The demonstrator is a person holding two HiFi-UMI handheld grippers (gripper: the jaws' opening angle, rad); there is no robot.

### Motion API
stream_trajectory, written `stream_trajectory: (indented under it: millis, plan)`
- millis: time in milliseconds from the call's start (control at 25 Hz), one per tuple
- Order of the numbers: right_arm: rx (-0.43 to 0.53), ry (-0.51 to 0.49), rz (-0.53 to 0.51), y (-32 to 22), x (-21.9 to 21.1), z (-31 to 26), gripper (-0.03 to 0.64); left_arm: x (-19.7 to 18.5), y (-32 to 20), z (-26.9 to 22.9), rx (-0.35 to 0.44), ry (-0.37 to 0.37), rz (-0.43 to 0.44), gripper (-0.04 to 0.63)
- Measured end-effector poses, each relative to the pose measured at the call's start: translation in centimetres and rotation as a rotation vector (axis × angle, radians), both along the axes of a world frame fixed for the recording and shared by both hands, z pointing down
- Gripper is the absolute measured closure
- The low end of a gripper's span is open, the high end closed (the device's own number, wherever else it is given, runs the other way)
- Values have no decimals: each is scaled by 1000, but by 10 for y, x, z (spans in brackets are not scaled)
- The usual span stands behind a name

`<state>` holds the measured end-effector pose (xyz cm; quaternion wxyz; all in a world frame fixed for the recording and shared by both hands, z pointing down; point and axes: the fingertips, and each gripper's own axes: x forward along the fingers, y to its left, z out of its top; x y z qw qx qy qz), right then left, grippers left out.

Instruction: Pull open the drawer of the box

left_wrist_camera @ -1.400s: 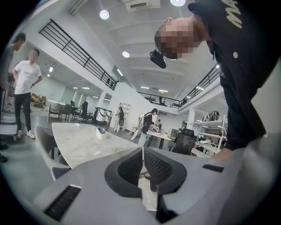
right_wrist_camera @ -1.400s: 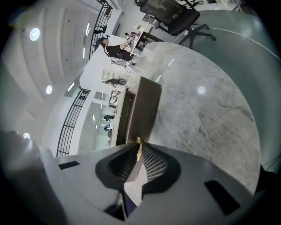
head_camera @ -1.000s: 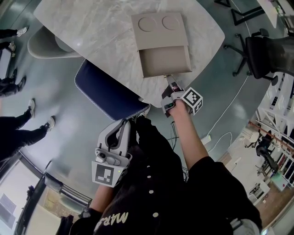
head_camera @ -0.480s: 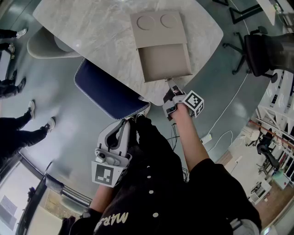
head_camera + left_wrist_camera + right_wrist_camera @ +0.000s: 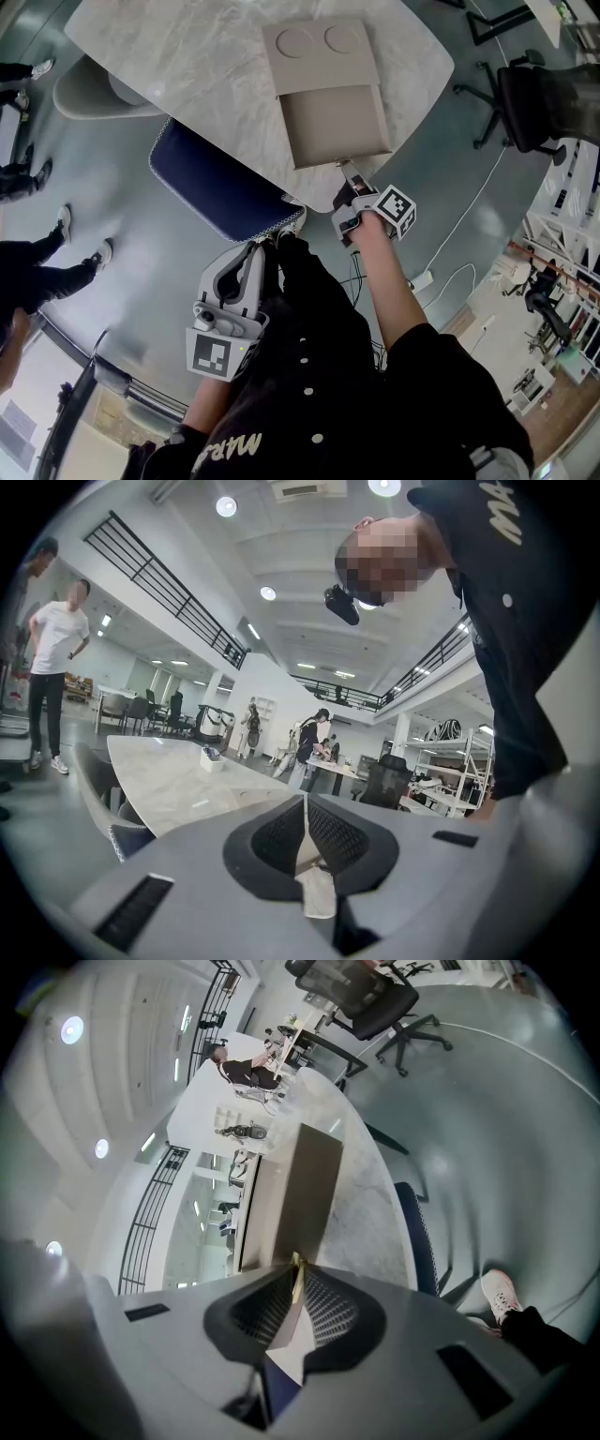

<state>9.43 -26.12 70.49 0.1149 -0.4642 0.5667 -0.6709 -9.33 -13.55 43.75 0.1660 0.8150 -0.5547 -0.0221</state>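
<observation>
Head view: drawer [image 5: 337, 127] stands out of the box [image 5: 319, 54] on the counter [image 5: 187, 75].
Your right gripper [image 5: 349, 178] is clamped on its pull tab [image 5: 296, 1262]; your left gripper [image 5: 305, 803] has jaws together, empty. Your shirt print reads "MAR", partly.

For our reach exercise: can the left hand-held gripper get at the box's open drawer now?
Probably not: the left hand-held gripper hangs shut by the person's body, short of the table, with a blue chair between it and the drawer. The right hand-held gripper grips the pull tab.
</observation>
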Motion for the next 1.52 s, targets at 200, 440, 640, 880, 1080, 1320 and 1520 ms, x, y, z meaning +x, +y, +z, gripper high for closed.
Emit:
stream_trajectory:
  millis: [200,440,640,880,1080,1320,1520]
  plan:
    - [-3,-1,5,4,1,1,588,1,2,-3,5,-1,-1,574]
    - [-11,33,-37,7,0,2,571,1,2,-2,7,1,2,574]
    - [21,57,-82,13,5,-16,589,0,-3,-8,24,-8,9,575]
    - [277,-44,-117,-12,-18,-106,620,-10,-15,-11,10,-6,-32,574]
    - [565,97,-274,-22,-47,-198,620,-22,-27,-29,54,-22,-54,574]
    - [832,311,-369,-17,-55,-279,620,-38,-38,-58,119,-47,-85,574]
    - [967,435,-382,-3,-54,-317,620,-43,-43,-77,154,-39,-78,574]
